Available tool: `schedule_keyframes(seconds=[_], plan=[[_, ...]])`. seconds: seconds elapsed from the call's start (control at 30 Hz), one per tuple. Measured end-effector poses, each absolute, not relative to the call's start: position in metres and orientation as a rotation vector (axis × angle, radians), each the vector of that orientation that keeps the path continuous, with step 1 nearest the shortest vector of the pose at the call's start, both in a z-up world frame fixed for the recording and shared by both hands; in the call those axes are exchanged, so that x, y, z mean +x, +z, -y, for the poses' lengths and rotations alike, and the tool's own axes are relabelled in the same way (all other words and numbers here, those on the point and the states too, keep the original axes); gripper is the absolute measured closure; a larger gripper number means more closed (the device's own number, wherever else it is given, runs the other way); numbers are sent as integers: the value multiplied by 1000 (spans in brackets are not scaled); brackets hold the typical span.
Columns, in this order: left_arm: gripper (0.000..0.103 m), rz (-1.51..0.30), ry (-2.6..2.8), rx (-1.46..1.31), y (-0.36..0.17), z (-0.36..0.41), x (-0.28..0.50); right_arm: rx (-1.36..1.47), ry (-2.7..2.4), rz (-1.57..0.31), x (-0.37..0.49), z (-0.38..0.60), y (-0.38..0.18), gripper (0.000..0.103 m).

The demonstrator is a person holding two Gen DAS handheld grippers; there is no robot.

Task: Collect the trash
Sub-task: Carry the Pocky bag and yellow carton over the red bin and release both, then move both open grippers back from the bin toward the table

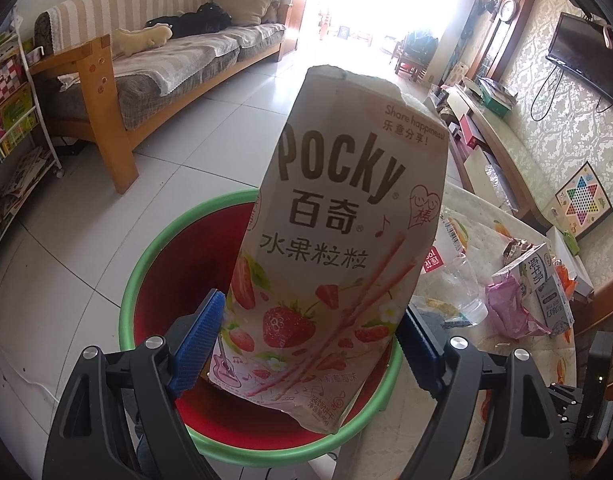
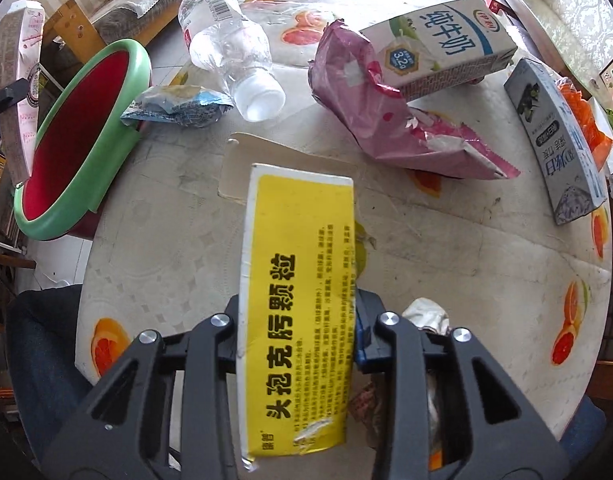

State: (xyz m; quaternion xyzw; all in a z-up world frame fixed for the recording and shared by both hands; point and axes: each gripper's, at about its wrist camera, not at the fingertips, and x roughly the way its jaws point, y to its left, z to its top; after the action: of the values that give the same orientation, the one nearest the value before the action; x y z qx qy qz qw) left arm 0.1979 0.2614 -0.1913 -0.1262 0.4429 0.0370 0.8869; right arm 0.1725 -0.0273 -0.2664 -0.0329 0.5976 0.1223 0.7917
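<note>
My left gripper [image 1: 310, 332] is shut on a pale Pocky box [image 1: 338, 216] with strawberries on it, held upright over the red bin with a green rim [image 1: 146, 256]. The box [image 2: 24, 80] and bin [image 2: 118, 92] also show at the left of the right wrist view. My right gripper [image 2: 296, 320] is shut on a yellow medicine box [image 2: 298, 312], held above the round table [image 2: 466, 248]. On the table lie a clear plastic bottle [image 2: 230, 52], a blue wrapper [image 2: 178, 108], a pink bag [image 2: 394, 120], a milk carton [image 2: 438, 44] and a grey toothpaste box [image 2: 554, 140].
The bin stands on the floor at the table's left edge. A wooden sofa [image 1: 154, 64] is behind it, a book rack [image 1: 10, 120] at far left, and a TV [image 1: 586, 56] and low cabinet [image 1: 506, 136] at right. A crumpled wrapper [image 2: 426, 312] lies by my right gripper.
</note>
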Motion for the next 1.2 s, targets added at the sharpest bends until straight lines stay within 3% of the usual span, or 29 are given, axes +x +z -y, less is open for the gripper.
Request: schedule_keyframes(seconds=[0.53,0.8,0.93,1.03,1.2], plan=[[24,-870,96,-283,-174,-277,184,7,435,-1036,180,-3,-155,71],[23,-869,102,-281,-172,-283,187,-14,517,-957,197,-44,-127,71],[20,-878,120,-274,-172,-287,189,-23,551,-942,204,-62,-123,71],[8,-874,149,-285,-171,-294,187,-33,570,-937,205,-74,-125,71],[8,-868,171,-329,-170,-311,177,-49,602,-942,209,-91,-129,71]])
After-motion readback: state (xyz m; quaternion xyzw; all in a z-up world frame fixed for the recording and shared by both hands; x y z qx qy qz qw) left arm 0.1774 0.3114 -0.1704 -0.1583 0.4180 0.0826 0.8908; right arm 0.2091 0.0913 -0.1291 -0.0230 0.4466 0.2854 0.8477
